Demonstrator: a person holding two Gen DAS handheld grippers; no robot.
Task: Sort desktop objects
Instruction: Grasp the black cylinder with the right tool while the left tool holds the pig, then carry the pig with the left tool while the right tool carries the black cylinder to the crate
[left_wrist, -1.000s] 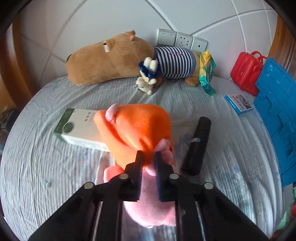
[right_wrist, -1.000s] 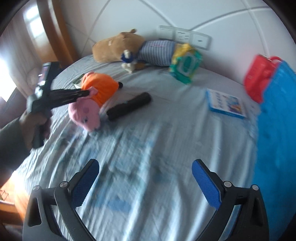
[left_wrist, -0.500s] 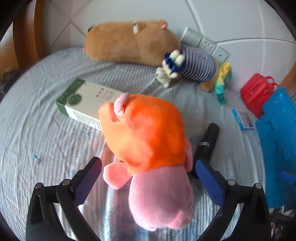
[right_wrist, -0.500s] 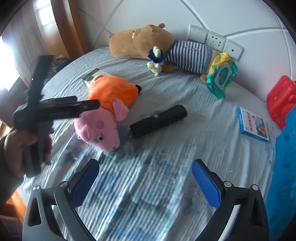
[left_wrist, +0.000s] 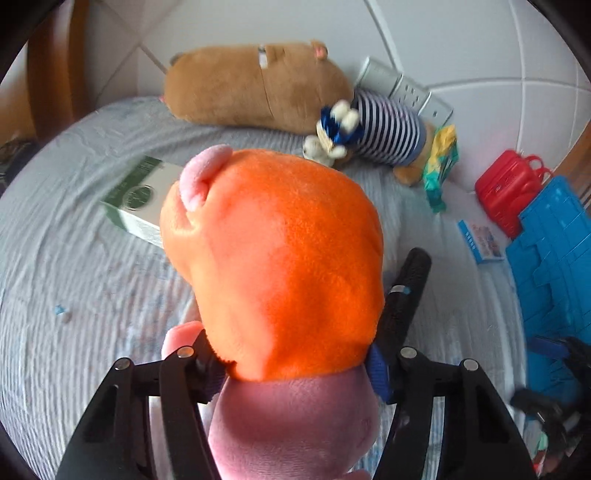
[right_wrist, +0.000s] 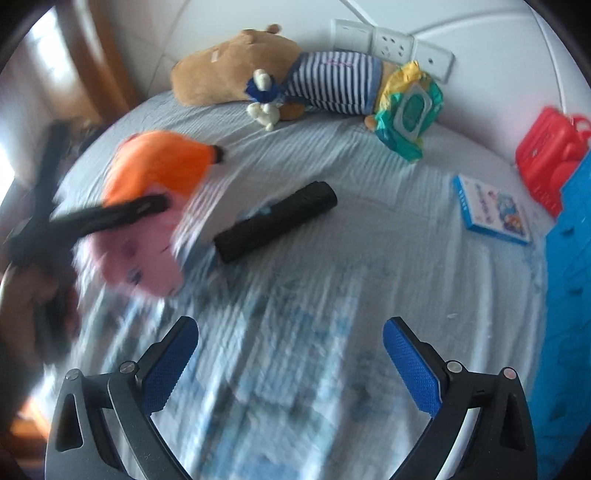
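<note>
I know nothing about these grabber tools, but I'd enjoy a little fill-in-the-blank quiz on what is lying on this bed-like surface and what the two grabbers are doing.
1. The left gripper is closed around a pink plush pig wearing an ______ dress.
2. The right gripper has its blue-padded fingers spread ______ and holds nothing.
3. The black cylindrical folded umbrella lies on the grey cloth beside the ______.
4. The big brown plush animal by the wall wears a ______ shirt.

Missing words: orange; open; pig; striped
</note>
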